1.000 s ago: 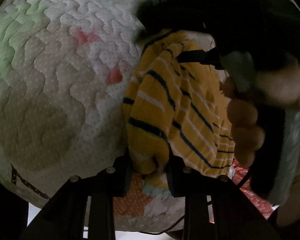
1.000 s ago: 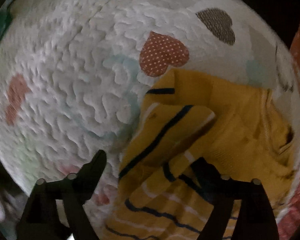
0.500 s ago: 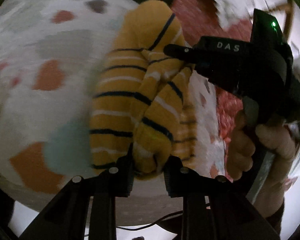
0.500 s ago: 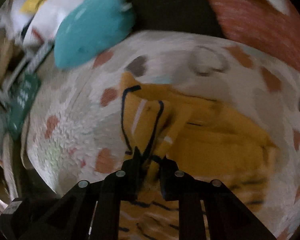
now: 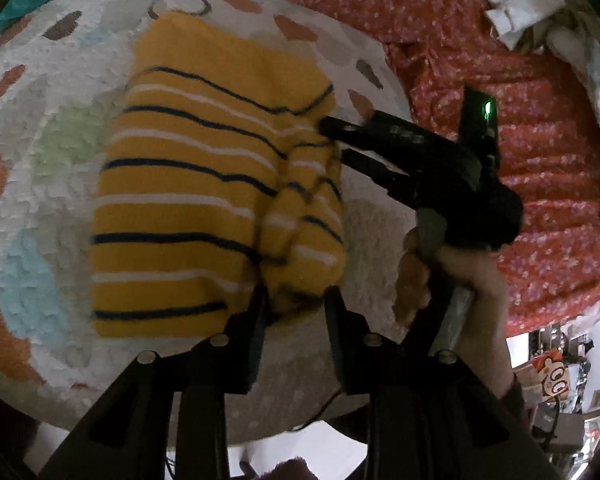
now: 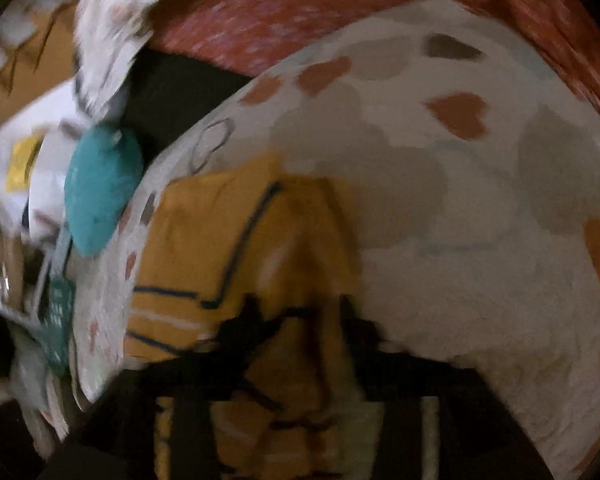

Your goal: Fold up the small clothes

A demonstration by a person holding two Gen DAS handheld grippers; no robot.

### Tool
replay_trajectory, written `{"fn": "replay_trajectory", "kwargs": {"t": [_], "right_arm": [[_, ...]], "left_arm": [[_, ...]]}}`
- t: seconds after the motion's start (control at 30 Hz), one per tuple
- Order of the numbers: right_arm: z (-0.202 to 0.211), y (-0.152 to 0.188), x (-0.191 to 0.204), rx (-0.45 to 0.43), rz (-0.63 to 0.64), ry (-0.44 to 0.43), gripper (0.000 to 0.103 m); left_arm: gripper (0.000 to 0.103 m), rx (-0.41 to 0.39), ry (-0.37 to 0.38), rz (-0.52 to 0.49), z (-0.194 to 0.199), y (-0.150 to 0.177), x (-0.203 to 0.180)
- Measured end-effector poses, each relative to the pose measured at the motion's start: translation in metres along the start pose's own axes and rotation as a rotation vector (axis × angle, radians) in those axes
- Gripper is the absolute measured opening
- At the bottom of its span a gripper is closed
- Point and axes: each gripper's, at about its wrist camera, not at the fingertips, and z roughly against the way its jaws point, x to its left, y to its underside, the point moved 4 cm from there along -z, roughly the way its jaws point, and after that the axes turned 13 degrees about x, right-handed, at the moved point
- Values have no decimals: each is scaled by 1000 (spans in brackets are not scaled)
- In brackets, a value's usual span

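Observation:
A yellow sweater (image 5: pixel 188 184) with navy and white stripes lies folded on the heart-print quilt (image 5: pixel 40 80). My left gripper (image 5: pixel 296 300) is shut on the bunched sleeve at the sweater's near right corner, its jaws easing open slightly with the pads still on the fabric. In the same view my right gripper (image 5: pixel 334 140), held by a hand (image 5: pixel 460 272), sits at the sweater's right edge with its jaws opening. The right wrist view is blurred: the right gripper (image 6: pixel 300 320) has its fingers apart over the yellow sweater (image 6: pixel 228 232), not pressing it.
A red flowered cloth (image 5: pixel 500 60) lies beyond the quilt on the right. A teal cushion (image 6: pixel 100 188) and papers sit past the quilt's (image 6: pixel 460 200) left edge. Room clutter shows at the lower right of the left wrist view.
Both grippers swept across the quilt with the sweater, which now lies spread flat. The right gripper pinched the fabric half a second ago and has since let go; the left still holds the sleeve.

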Motion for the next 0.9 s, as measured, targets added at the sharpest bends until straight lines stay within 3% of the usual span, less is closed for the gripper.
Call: {"fn": "replay_trajectory", "kwargs": {"t": [0.13, 0.2, 0.27, 0.43, 0.5, 0.53, 0.6, 0.63, 0.7, 0.73, 0.77, 0.83, 0.9], "right_arm": [[38, -8, 2, -114, -47, -127, 55], [40, -4, 15, -80, -21, -211, 54], [37, 4, 27, -50, 20, -221, 52], [4, 28, 58, 107, 90, -325, 46], [-11, 35, 59, 165, 103, -282, 45], [-24, 39, 59, 228, 141, -188, 45], [-30, 47, 54, 259, 213, 11, 28], [-29, 47, 54, 251, 255, 115, 13], [-21, 46, 54, 223, 333, 268, 17], [-17, 47, 54, 205, 357, 344, 40], [-14, 47, 55, 173, 380, 421, 51], [-8, 51, 58, 132, 411, 467, 49], [3, 56, 68, 103, 434, 380, 37]], "left_arm": [[27, -94, -40, 51, 29, 1, 17], [27, -111, -69, 93, 30, -1, 29], [27, -119, -106, 113, 23, -4, 36], [27, -62, -229, 132, -18, -9, 50], [27, -47, -249, 149, -28, -8, 57], [27, -43, -255, 154, -31, -7, 59], [29, -40, -262, 149, -34, -6, 60], [29, -41, -266, 142, -35, -5, 59], [29, -38, -277, 129, -38, -6, 56], [29, -38, -286, 126, -39, -5, 55], [30, -39, -291, 125, -41, -5, 54], [34, -42, -292, 130, -44, -6, 54], [35, -45, -291, 134, -45, -6, 56]]}}
